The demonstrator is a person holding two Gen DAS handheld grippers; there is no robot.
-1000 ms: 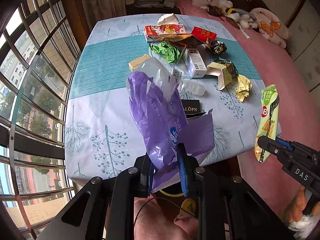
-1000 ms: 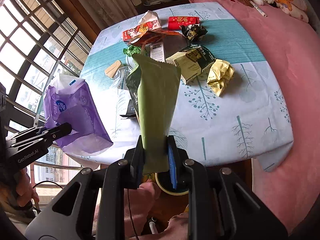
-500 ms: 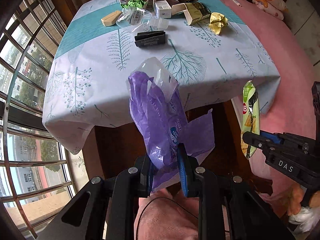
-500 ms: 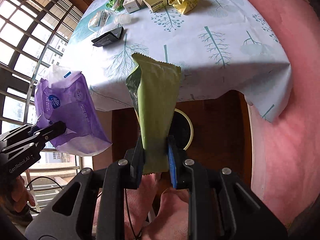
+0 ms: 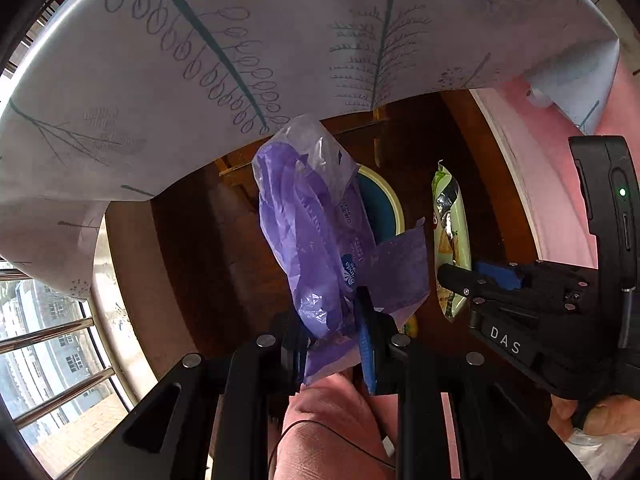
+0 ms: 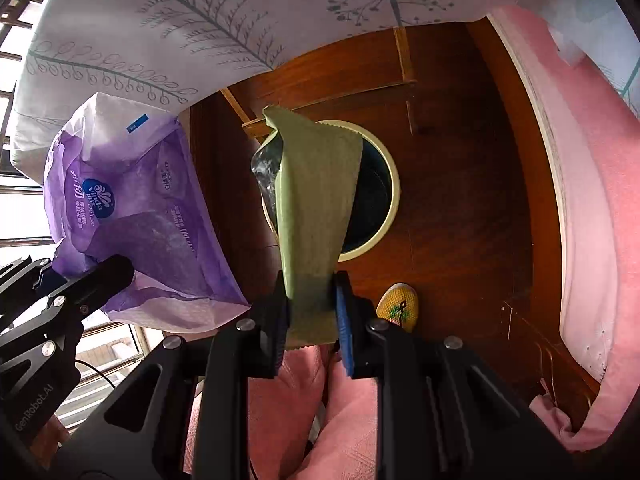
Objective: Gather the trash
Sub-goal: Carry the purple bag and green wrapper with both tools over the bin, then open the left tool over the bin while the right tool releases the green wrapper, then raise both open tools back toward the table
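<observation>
Here, in the left wrist view, window bars (image 5: 60,344) fill the lower left of the frame, and the tablecloth (image 5: 280,32), pale with teal leaf and branch prints, hangs across the whole top. At the centre, the left gripper (image 5: 332,336) is pinching the lower end of a crumpled purple tissue-pack wrapper (image 5: 320,232), whose clear plastic top stands up just under the cloth's hem. Behind the wrapper, partly hidden, sits a round trash bin (image 5: 386,200) with a cream rim and dark teal inside, on the dark wooden floor (image 5: 200,240). Right of it hangs a green snack wrapper (image 5: 450,240), clamped by the right gripper (image 5: 452,280) that reaches in from the right edge; a pink bedcover (image 5: 560,152) runs down the far right. In the right wrist view, the left gripper (image 6: 116,268) enters from the lower left with the purple wrapper (image 6: 132,208) held at the left of the frame, printed with a blue round logo. At the centre, the right gripper (image 6: 312,304) is squeezed on the bottom of the green wrapper (image 6: 316,200), whose dull back face rises in front of the bin (image 6: 390,200), covering its left half. A yellow slipper toe (image 6: 400,306) shows just right of the fingers, and pink trouser legs (image 6: 344,420) fill the bottom centre. The pink bedcover (image 6: 588,220) fills the right side.
</observation>
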